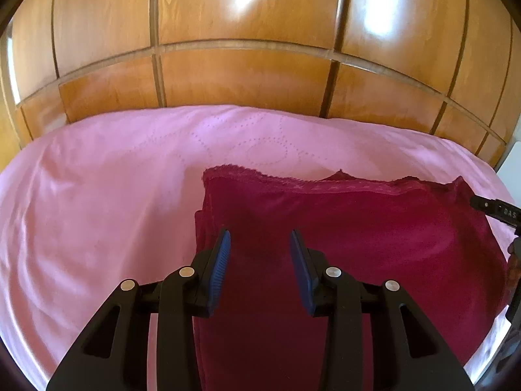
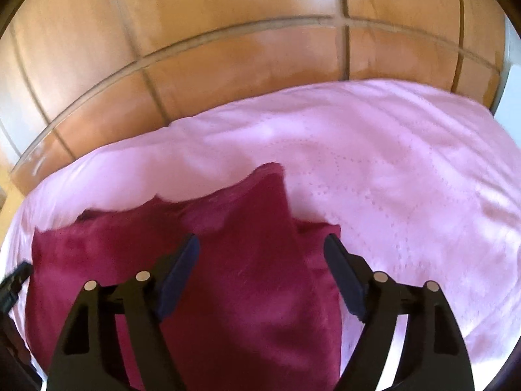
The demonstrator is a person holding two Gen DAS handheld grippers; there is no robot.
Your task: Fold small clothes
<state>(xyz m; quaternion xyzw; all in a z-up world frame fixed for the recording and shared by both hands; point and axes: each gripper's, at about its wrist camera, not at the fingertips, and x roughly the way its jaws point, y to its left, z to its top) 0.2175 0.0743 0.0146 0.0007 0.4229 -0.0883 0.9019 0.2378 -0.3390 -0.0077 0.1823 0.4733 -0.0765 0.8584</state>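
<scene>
A dark red garment (image 1: 342,228) with a lace-trimmed far edge lies partly folded on the pink bedspread (image 1: 97,195). My left gripper (image 1: 260,238) is open and empty, hovering over the garment's left part. In the right wrist view the same garment (image 2: 234,277) shows a raised, folded-over point at its far edge. My right gripper (image 2: 260,244) is open wide and empty above the garment's right side. The tip of the right gripper shows at the right edge of the left wrist view (image 1: 498,211).
A polished wooden panelled headboard (image 1: 244,75) rises behind the bed. The pink bedspread (image 2: 407,179) stretches to the right of the garment and to the left in the left wrist view. A white wall strip (image 2: 511,78) shows at far right.
</scene>
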